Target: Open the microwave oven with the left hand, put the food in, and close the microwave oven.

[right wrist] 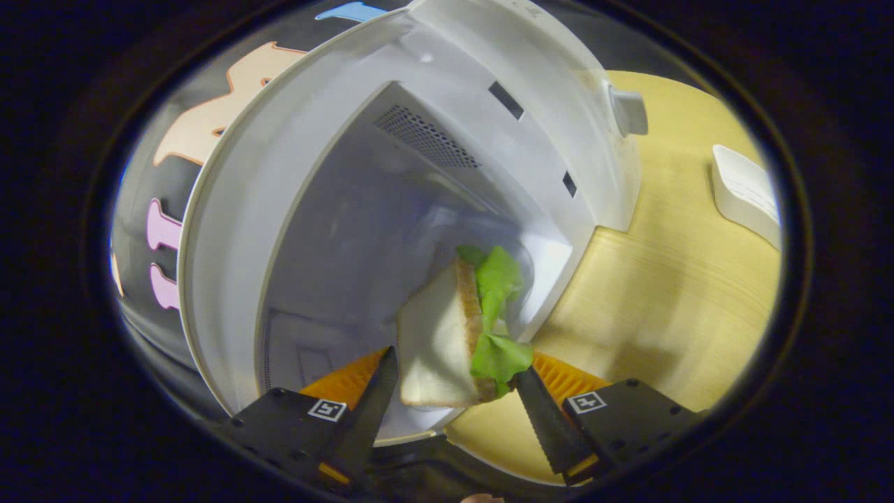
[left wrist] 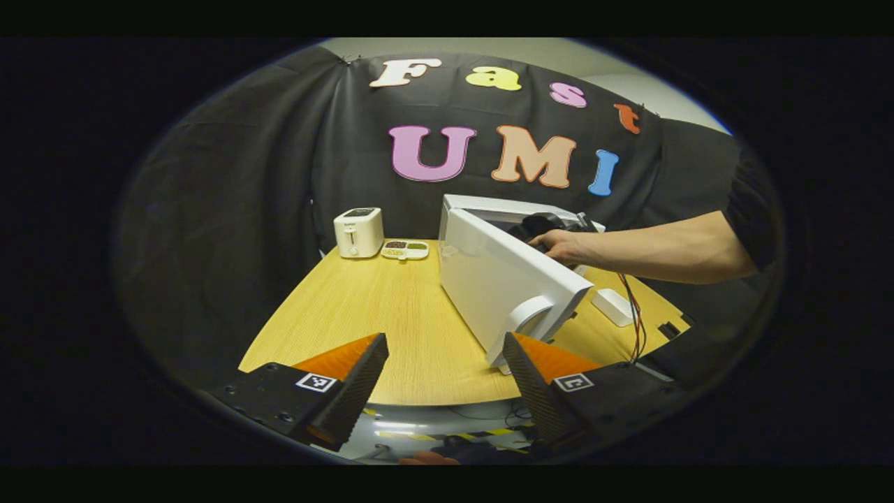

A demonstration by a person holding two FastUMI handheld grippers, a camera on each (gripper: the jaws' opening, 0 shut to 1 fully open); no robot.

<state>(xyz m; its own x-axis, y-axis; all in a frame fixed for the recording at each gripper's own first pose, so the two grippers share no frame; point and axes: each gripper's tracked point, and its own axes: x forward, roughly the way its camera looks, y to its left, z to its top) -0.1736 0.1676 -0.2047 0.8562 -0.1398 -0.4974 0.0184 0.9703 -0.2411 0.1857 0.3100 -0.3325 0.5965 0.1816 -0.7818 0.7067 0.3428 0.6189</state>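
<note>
Triangular sandwich [right wrist: 447, 342] (leafy lettuce) inside smooth white microwave [right wrist: 391, 175].

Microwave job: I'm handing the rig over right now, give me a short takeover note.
Left hand-held gripper: open, empty, held back from the open microwave door.
Right hand-held gripper: fingers on either side of the sandwich at the mouth of the microwave; full clamp unclear.
Table: toaster and small tray at the far edge.
Done: door opened, sandwich brought to the cavity.
Left: set the sandwich inside, release, withdraw, close the door.
</note>
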